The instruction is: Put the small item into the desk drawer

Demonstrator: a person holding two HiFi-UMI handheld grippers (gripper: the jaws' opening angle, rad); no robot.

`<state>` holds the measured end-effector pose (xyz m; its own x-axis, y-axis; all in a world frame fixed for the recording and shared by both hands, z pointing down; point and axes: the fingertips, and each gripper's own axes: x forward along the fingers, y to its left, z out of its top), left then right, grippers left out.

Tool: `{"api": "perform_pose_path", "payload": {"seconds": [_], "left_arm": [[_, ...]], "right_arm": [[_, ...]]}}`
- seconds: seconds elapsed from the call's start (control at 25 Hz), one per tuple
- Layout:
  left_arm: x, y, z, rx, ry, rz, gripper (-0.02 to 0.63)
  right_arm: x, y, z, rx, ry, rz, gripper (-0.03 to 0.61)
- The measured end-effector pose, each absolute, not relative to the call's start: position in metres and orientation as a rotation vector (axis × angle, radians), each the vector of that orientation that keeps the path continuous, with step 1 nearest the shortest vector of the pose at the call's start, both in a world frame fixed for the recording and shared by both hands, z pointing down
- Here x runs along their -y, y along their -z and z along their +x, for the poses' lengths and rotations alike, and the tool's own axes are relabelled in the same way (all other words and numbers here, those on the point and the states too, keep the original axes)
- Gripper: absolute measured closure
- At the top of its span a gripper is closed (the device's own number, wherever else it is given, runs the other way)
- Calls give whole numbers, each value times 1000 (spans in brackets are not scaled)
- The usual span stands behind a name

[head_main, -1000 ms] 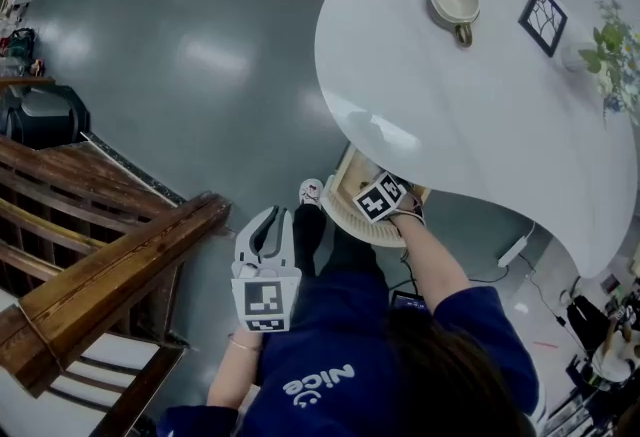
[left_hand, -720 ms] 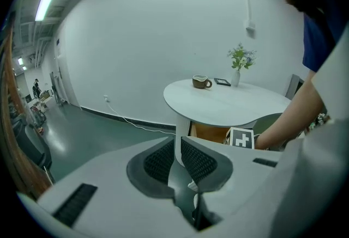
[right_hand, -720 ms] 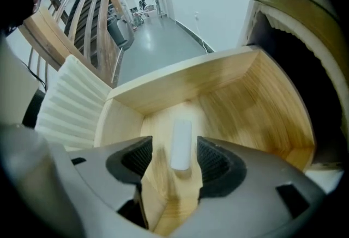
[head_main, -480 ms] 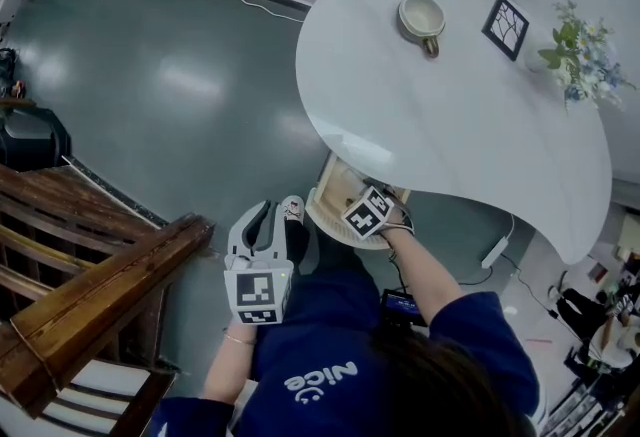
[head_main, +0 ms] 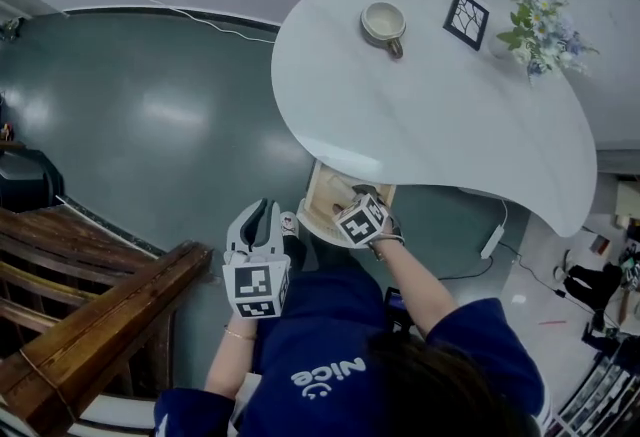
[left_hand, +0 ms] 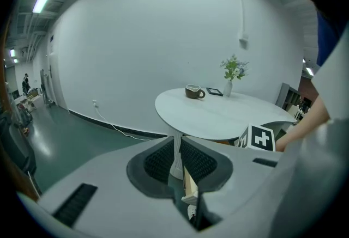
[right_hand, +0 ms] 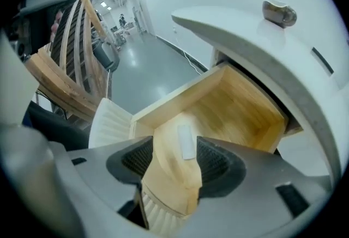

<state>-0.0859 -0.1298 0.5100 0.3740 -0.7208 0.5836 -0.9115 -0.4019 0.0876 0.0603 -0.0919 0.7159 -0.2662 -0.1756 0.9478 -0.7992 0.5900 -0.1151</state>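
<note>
The right claw (right_hand: 174,156) gripped a wooden item (right_hand: 170,136) at the open drawer (right_hand: 242,103); the left claw (left_hand: 182,165) hung closed, empty.

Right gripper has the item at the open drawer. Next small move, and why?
Probably ease the right gripper forward and down into the drawer, then release. Its jaws are clamped on the small wooden item, which sits over the drawer's front edge and is not yet resting on the bare floor inside.
</note>
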Motion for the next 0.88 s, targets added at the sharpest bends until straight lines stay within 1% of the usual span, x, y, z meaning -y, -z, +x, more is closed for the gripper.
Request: {"api": "perform_pose_path", "payload": {"seconds": [0.52, 0.88], "left_arm": [[137, -498, -64, 1325, -591, 2363, 571], [138, -488, -54, 1247, -571, 2474, 571]], "right_arm": [[92, -649, 59, 1862, -849, 1054, 314], [98, -593, 65, 1940, -830, 1296, 318]]}}
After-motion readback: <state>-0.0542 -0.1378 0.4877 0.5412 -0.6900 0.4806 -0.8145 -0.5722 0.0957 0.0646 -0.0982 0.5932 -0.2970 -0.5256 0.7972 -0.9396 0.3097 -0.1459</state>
